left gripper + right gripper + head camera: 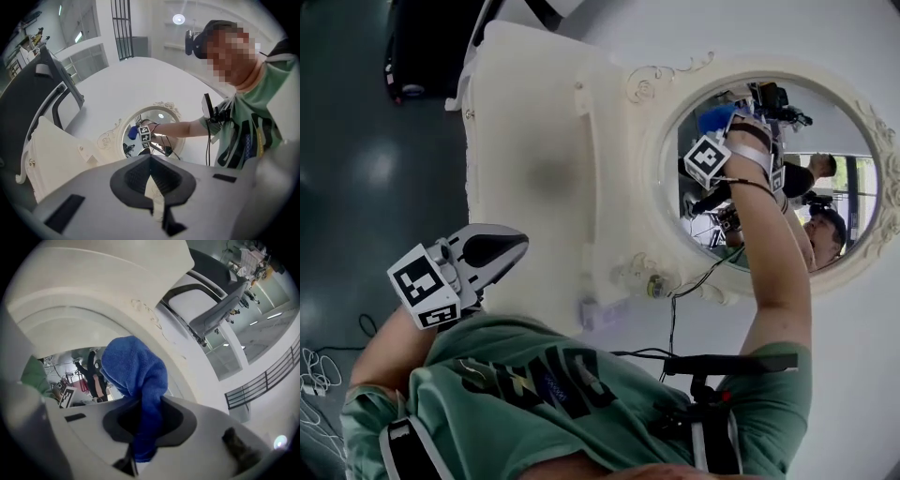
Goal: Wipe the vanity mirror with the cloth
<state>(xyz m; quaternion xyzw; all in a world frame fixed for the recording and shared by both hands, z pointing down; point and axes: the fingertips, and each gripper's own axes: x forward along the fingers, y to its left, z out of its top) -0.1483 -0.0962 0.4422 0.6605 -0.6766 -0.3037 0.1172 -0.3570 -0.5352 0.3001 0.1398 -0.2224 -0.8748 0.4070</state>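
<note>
The right gripper [140, 411] is clenched on the blue cloth [133, 369], held at the left edge of the vanity mirror [848, 127] (wiping looks under way). Most of the glass probably remains. The left gripper [514, 246] hangs near the torso, jaws together and empty.

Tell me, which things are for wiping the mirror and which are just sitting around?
For the job: mirror, blue cloth, right gripper pinching the cloth.
Just around: left gripper, shut and empty; dresser; chair; cable.
</note>
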